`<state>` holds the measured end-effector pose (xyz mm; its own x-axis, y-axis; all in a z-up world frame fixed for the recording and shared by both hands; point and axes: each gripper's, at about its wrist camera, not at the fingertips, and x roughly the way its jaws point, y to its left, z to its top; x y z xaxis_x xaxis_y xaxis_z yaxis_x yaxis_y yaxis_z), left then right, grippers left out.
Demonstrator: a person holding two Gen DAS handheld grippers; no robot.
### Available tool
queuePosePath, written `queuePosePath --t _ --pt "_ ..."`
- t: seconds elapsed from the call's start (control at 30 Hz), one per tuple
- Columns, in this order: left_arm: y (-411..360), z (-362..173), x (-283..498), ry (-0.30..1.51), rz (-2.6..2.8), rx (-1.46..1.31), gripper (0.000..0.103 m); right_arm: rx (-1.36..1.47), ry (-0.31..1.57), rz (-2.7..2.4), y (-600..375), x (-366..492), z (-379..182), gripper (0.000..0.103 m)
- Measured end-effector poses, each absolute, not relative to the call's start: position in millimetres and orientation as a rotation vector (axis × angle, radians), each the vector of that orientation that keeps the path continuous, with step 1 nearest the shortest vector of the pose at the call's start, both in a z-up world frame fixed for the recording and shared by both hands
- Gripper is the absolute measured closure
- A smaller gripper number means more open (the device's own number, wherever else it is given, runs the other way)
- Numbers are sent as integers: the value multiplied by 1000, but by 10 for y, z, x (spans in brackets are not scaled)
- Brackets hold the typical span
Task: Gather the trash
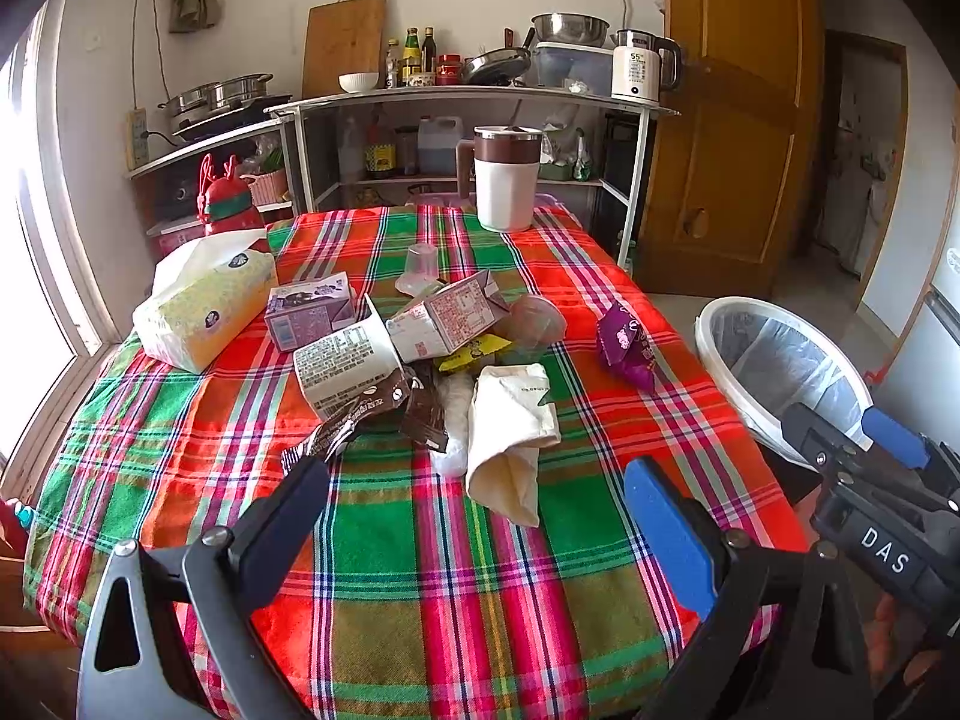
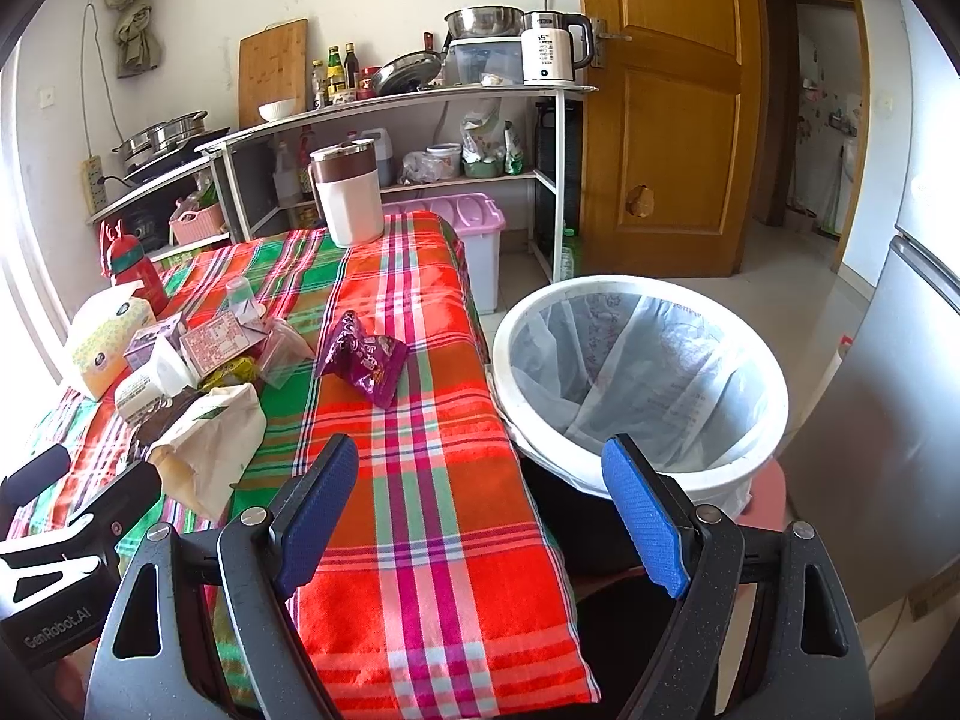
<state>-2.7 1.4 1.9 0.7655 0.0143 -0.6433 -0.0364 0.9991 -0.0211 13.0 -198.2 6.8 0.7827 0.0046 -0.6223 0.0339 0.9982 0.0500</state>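
A heap of trash lies mid-table: two crushed cartons (image 1: 444,315), a white cup (image 1: 345,363), dark wrappers (image 1: 360,417) and a cream paper bag (image 1: 510,426) (image 2: 210,438). A purple snack packet (image 1: 627,345) (image 2: 363,360) lies apart, nearer the bin. The white bin (image 2: 774,384) (image 1: 717,324) with a clear liner stands beside the table's right edge. My left gripper (image 1: 474,516) is open, empty, just short of the paper bag. My right gripper (image 2: 480,510) is open and empty over the table's near right edge, between the packet and the bin.
A tissue pack (image 1: 201,309), a red bottle (image 1: 231,204), an upturned clear cup (image 1: 420,267) and a white jug (image 1: 504,180) also stand on the plaid tablecloth (image 1: 420,570). Metal shelves (image 1: 456,102) with kitchenware line the far wall. A wooden door (image 2: 660,90) and a fridge (image 2: 888,420) are right.
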Motion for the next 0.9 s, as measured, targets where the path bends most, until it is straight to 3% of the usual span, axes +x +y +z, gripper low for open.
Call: queuePosePath --t 0.9 --pt "18 16 -32 702 26 -36 3 47 668 -16 -1968 123 78 20"
